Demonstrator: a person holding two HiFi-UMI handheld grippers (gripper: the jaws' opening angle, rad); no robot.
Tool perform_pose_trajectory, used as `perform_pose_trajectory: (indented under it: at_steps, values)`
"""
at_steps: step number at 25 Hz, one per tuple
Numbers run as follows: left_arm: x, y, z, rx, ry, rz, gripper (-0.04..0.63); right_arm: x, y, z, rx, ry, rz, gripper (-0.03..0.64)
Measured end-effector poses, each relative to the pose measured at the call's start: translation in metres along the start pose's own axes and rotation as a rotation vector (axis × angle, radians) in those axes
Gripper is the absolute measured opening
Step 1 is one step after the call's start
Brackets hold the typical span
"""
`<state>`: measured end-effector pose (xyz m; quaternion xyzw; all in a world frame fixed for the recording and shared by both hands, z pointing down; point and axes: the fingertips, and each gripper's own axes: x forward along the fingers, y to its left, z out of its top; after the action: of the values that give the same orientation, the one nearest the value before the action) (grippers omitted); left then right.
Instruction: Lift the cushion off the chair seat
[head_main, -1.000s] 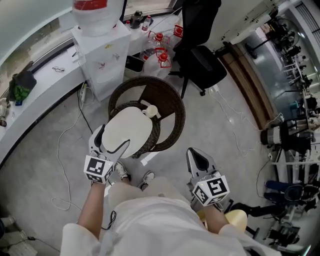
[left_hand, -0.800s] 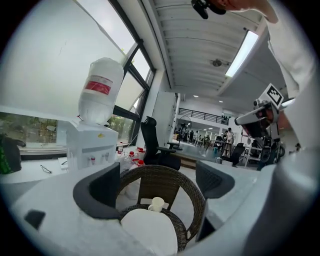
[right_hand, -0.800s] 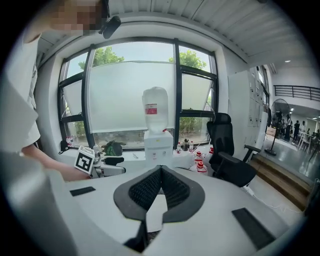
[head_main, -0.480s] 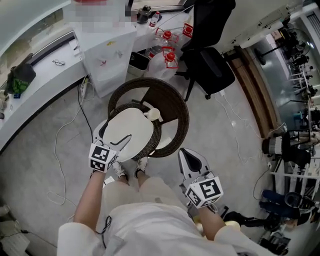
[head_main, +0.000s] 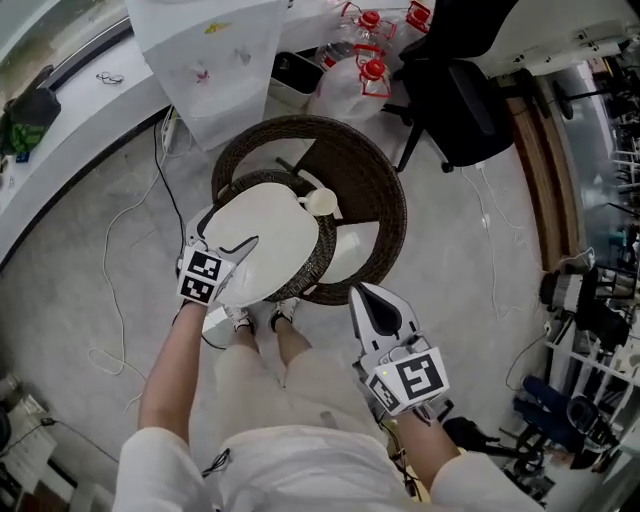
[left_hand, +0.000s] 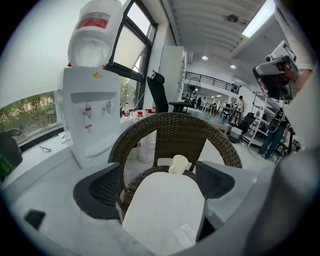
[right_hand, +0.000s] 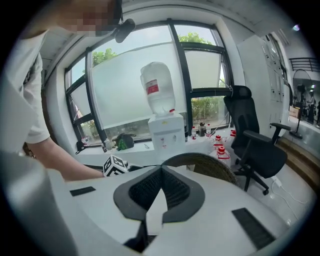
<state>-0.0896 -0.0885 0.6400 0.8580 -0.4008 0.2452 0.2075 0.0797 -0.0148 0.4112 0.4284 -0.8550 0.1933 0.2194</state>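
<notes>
The left gripper (head_main: 222, 232) has its jaws spread wide at the near left edge of the white cushion (head_main: 268, 240) - one jaw over its top - and the cushion lies on the seat of the wicker chair (head_main: 372, 200), while the right gripper (head_main: 378, 303) - jaws pressed together, empty - hangs beside the person's leg.

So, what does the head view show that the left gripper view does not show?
Only the head view: the right gripper, jaws together, beside the wicker chair, and the person's shoes. Only the left gripper view: the water bottle on the dispenser. Both: the chair, the cushion on its seat, the cream cup behind it, and the left gripper, jaws apart, the cushion's near edge between them.
</notes>
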Motion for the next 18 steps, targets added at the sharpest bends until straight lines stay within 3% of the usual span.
perform_pose_trajectory:
  at_steps: [13, 18]
  values:
    - [0.129, 0.019, -0.081, 0.168, 0.197, -0.084, 0.463, 0.09, -0.019, -0.085, 0.071, 0.021, 0.095, 0.002]
    - [0.169, 0.022, -0.107, 0.186, 0.287, -0.117, 0.463, 0.104, -0.034, -0.101, 0.091, 0.009, 0.104, 0.002]
